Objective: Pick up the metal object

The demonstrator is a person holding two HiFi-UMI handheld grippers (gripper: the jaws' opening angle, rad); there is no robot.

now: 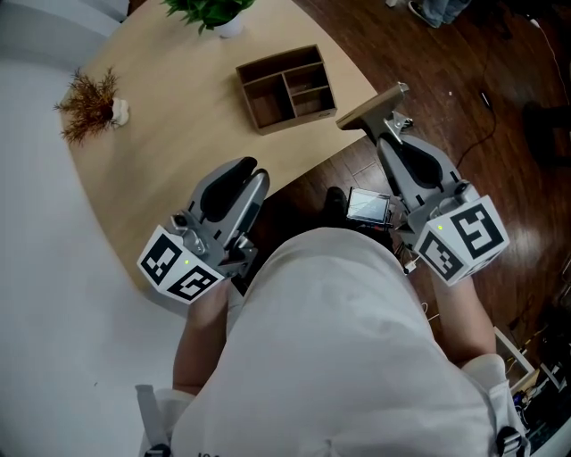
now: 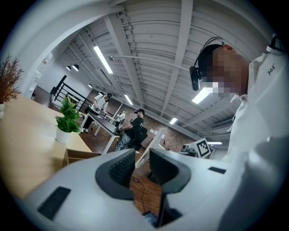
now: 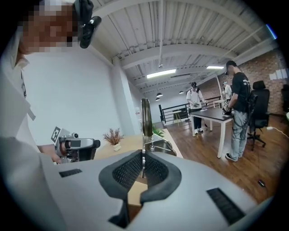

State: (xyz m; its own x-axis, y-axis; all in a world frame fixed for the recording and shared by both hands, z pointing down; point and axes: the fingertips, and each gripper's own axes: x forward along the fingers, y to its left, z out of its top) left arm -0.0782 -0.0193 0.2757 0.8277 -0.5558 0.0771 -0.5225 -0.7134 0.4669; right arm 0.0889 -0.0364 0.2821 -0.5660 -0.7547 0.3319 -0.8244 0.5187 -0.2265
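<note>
The metal object (image 1: 370, 107) is a flat, thin plate held in the air just off the table's right edge. My right gripper (image 1: 390, 128) is shut on its lower end. In the right gripper view the plate (image 3: 146, 118) shows edge-on, standing up from between the pads of the right gripper (image 3: 143, 165). My left gripper (image 1: 249, 171) hovers over the near edge of the wooden table (image 1: 169, 134), to the plate's left. In its own view the left gripper (image 2: 142, 166) is open with nothing between its jaws.
A wooden compartment tray (image 1: 285, 87) lies on the table beyond both grippers. A potted green plant (image 1: 210, 11) and a dried plant in a small pot (image 1: 91, 104) stand farther back. Several people (image 3: 238, 108) work at desks across the room.
</note>
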